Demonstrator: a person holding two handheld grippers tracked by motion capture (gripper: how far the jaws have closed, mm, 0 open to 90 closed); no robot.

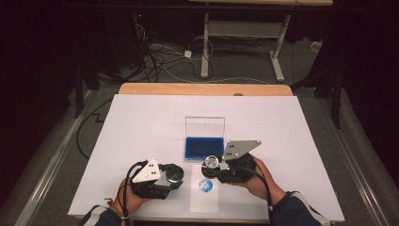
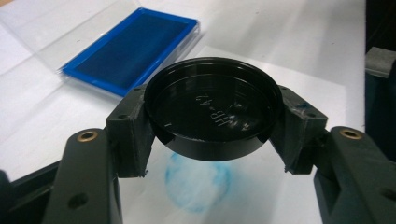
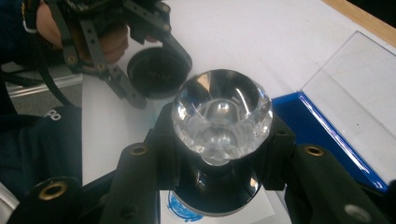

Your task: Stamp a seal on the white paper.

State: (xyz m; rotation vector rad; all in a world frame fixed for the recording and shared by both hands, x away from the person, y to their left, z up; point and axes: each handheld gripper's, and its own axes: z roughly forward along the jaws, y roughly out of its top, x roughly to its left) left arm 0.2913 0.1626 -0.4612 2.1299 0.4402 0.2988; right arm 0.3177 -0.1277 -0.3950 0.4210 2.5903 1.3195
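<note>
A round blue print (image 1: 205, 185) already marks the white paper slip (image 1: 204, 200) at the table's near edge. The right gripper (image 1: 212, 165) grasps the clear-knobbed stamp (image 3: 221, 114); the left gripper (image 1: 178, 175) clamps its round black plastic cap (image 2: 213, 106), recapping judged left.

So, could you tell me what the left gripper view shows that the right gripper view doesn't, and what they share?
Left gripper view alone: raised lettering inside the black cap clamped between the left gripper's pads, and the whole round blue stamp mark on the paper.

Right gripper view alone: the clear faceted stamp handle gripped by the right gripper, plus a hand holding the other gripper.

Both: the black cap, the blue ink pad with its clear lid.
</note>
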